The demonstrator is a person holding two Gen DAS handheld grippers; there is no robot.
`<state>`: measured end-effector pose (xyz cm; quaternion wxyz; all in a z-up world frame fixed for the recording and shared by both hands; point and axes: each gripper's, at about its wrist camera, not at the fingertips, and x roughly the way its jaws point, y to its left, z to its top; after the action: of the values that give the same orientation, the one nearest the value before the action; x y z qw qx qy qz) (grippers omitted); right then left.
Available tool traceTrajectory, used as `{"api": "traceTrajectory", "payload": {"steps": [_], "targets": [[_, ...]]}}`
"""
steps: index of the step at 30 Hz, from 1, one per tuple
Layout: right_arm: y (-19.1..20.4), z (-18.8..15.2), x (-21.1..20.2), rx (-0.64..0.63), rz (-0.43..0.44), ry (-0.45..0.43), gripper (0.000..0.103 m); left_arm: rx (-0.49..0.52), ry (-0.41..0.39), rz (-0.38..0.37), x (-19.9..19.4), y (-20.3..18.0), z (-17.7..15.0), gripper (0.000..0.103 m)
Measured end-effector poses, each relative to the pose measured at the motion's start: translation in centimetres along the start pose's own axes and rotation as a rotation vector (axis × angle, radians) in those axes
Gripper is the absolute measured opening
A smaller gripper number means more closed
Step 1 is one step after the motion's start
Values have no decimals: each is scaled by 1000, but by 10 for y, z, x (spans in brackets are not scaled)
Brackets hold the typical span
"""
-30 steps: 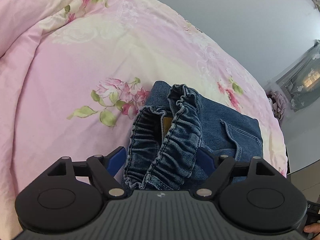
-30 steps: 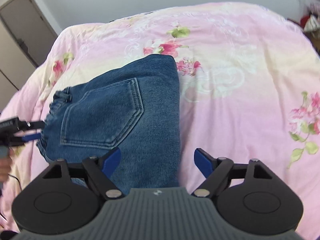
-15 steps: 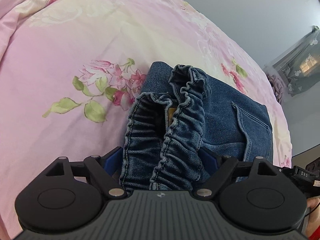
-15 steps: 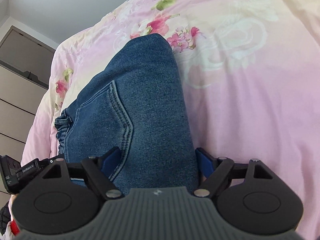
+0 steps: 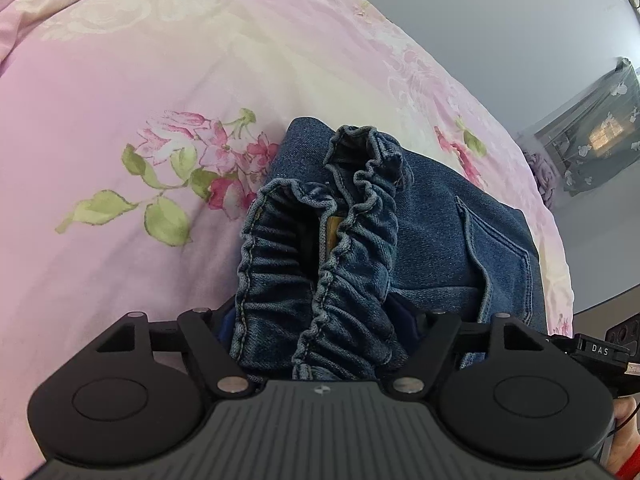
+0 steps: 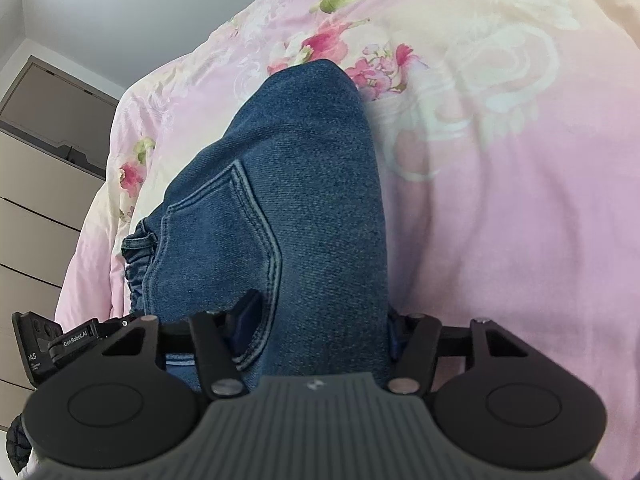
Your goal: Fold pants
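Observation:
Blue denim pants (image 5: 432,232) lie folded into a compact bundle on a pink floral bedspread (image 5: 120,120). In the left wrist view the elastic waistband (image 5: 344,280) bunches up between the fingers of my left gripper (image 5: 320,320), which is shut on it. In the right wrist view the folded edge of the pants (image 6: 304,200), with a back pocket (image 6: 224,232), runs between the blue pads of my right gripper (image 6: 316,332), which is shut on it.
The bedspread (image 6: 500,160) spreads wide around the pants. A drawer cabinet (image 6: 36,200) stands at the left beyond the bed. A dark covered rack (image 5: 592,120) stands far right. The other gripper's body (image 6: 52,344) shows at the left edge.
Both grippers have slid onto the pants and closed, the left over the waistband, the right over the folded edge. The denim now fills the gap between each pair of fingers.

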<state>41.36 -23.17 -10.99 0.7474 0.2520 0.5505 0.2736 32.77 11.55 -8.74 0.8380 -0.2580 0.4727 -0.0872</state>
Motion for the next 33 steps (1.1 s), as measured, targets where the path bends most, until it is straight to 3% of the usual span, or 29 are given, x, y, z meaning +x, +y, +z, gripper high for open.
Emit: {"api": "traceTrajectory", "payload": {"steps": [6,17,22,27,33], "targets": [[25,0,-19,-65,-4,-17,33,4,-59,28,-19,-12,-6,68],[72,-32,-66,-144,-7,-4,31,-21,-51,2,-63,-10,-31,61],[98,-57,-79,-156,22,-8,31,-40,-91,-3,-103,1,-36,61],[133,-76,-68,-156,91,-6,31,-29,-139,51,-154,23,-36,61],[181,-93,-26,-166,172,35,31,-50,-179,151,-205,65,-35,61]]}}
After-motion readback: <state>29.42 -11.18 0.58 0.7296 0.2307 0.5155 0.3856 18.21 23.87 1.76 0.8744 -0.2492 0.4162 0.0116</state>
